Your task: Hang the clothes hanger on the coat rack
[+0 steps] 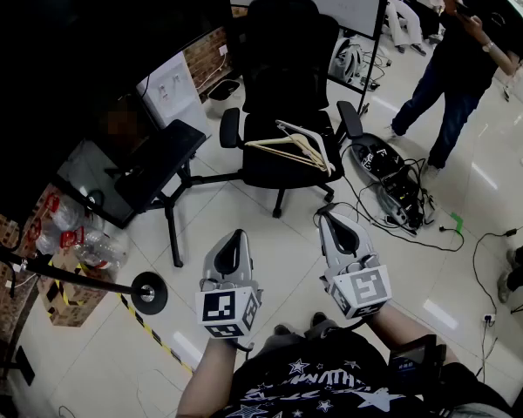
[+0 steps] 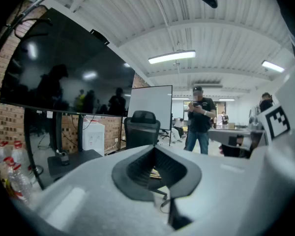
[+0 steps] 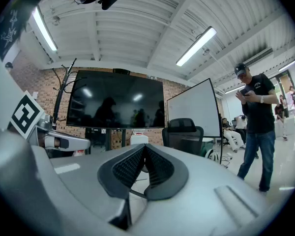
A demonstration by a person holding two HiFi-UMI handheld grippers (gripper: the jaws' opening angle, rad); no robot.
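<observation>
Tiled floor carries a black chair [image 1: 283,50] whose seat apparently stages the clothes hanger [image 1: 288,149] for pickup; short of it, left gripper [image 1: 237,237] and right gripper [image 1: 328,219] hover, fingers clenched empty.

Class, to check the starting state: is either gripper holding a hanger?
No, the hangers lie on the chair seat, beyond the left gripper and right gripper.

Your head camera looked steeply down over the left tongs [image 1: 237,236] and right tongs [image 1: 327,218] to the floor [image 1: 471,259]. Each gripper camera sat close behind its jaws, facing level; all three shared the office chair [image 1: 283,94] ahead.
</observation>
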